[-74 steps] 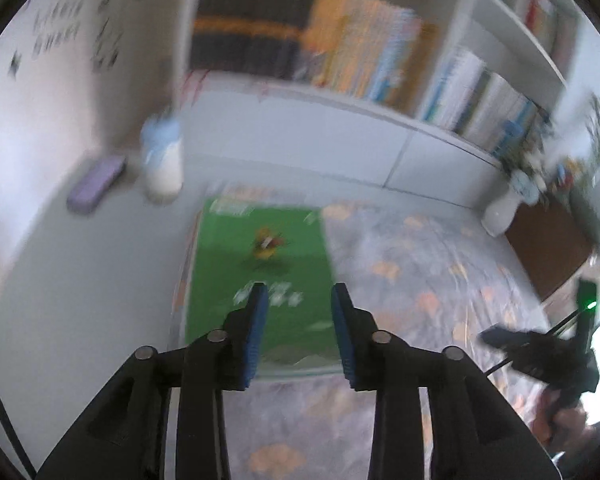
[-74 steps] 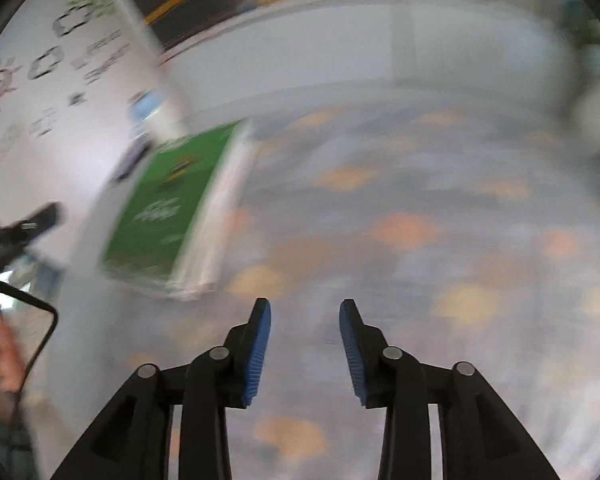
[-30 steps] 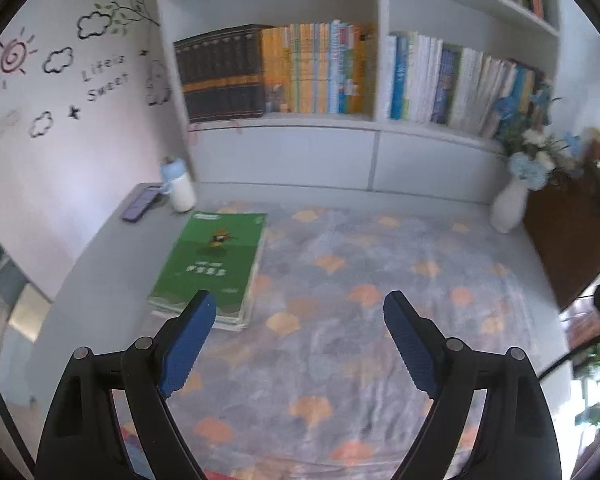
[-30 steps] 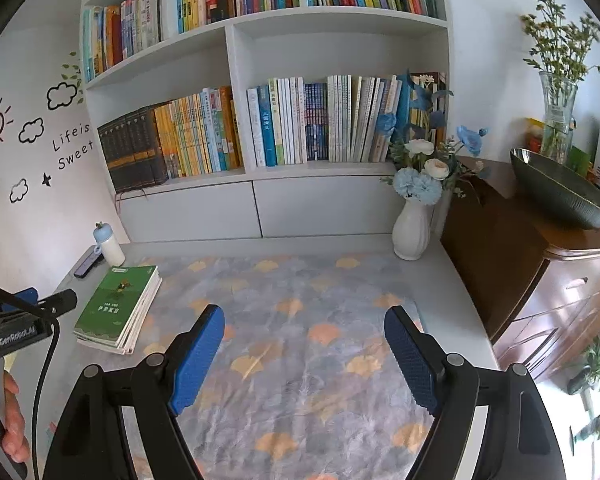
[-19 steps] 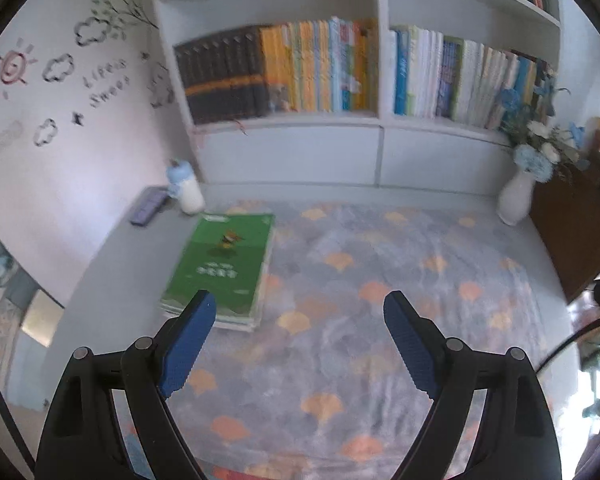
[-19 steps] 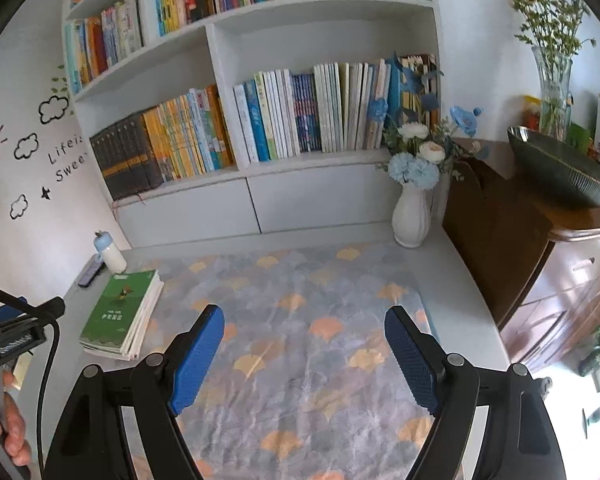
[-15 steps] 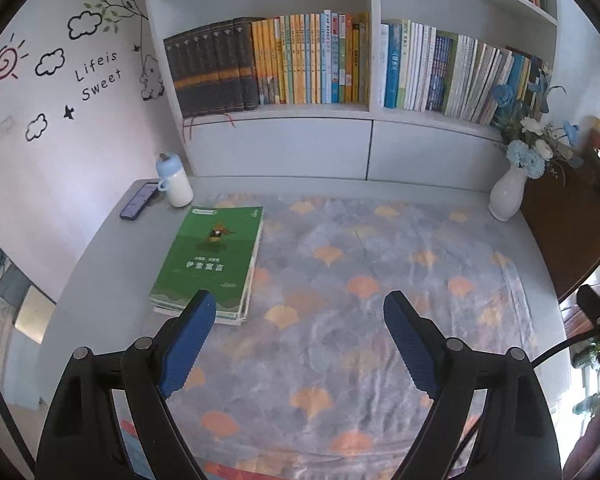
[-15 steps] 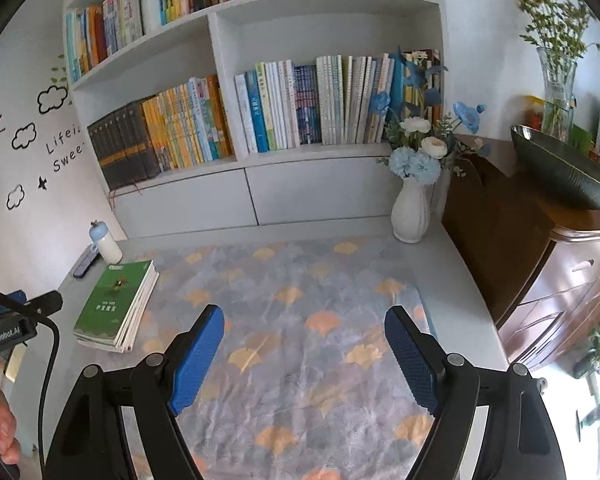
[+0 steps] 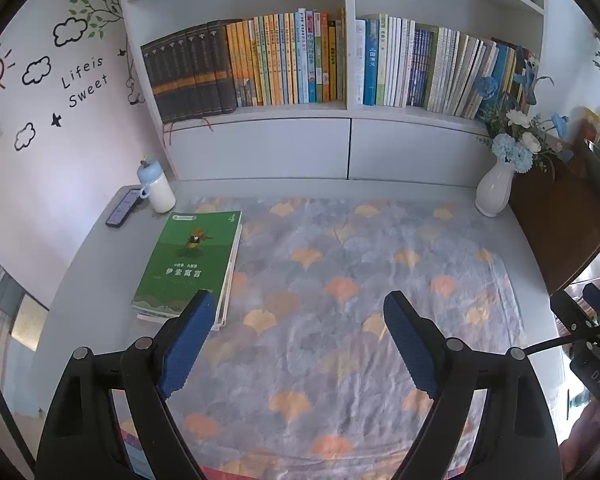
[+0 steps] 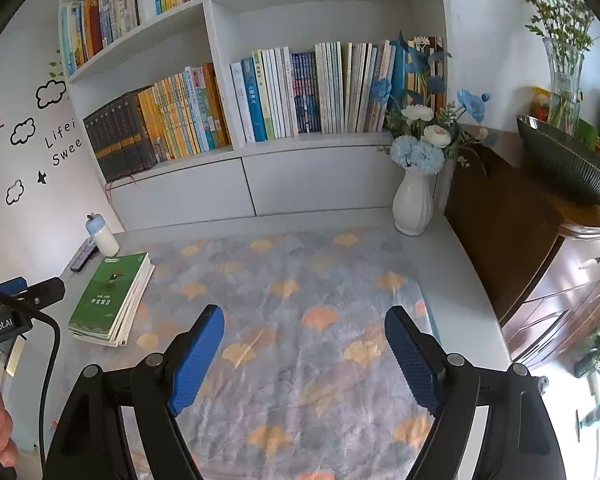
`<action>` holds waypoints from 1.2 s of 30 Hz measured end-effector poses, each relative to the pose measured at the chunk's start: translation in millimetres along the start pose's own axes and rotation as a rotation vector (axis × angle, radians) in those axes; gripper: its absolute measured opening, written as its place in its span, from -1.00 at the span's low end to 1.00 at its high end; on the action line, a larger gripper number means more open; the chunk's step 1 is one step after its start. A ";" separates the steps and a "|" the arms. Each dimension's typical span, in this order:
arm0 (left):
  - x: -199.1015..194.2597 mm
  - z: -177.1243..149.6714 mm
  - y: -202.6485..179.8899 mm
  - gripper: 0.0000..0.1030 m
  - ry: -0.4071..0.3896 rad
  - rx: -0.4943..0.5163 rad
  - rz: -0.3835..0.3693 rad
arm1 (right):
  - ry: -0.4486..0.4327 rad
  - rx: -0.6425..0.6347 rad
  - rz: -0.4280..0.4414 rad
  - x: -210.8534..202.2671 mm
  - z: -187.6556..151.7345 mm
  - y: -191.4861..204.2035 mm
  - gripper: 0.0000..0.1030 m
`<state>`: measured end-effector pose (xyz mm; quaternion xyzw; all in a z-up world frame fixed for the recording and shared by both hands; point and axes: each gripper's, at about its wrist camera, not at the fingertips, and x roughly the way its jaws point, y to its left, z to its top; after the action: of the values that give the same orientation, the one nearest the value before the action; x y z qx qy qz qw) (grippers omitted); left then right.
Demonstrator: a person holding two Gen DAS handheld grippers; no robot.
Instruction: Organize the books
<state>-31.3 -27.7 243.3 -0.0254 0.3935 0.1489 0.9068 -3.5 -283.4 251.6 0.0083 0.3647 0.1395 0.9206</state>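
A stack of thin books with a green cover on top lies at the left of the table; it also shows in the right wrist view. My left gripper is open and empty, held back over the cloth, with its left finger just short of the stack's near edge. My right gripper is open and empty over the middle of the cloth, well right of the stack. The white bookshelf behind the table holds rows of upright books.
A grey cloth with orange leaf prints covers the table. A white bottle with a blue cap and a phone sit at the back left. A white vase of flowers stands back right beside a brown cabinet.
Both grippers have opened wide and pulled back from the green book stack, which lies on the table. In the last half second the views have barely shifted.
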 end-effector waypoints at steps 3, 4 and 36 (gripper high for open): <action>2.8 0.1 -2.9 0.65 0.008 0.004 0.005 | 0.007 0.000 0.000 4.0 0.3 -0.8 0.57; 4.0 0.9 -3.8 0.65 0.010 0.006 0.006 | 0.008 -0.001 0.000 5.5 0.9 -0.8 0.57; 36.9 -0.5 -8.0 0.65 0.060 -0.017 0.049 | 0.032 -0.031 0.009 27.8 1.1 5.7 0.57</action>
<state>-5.5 -26.2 215.7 -0.0278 0.4197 0.1736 0.8905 15.1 -270.5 234.5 -0.0067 0.3771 0.1492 0.9141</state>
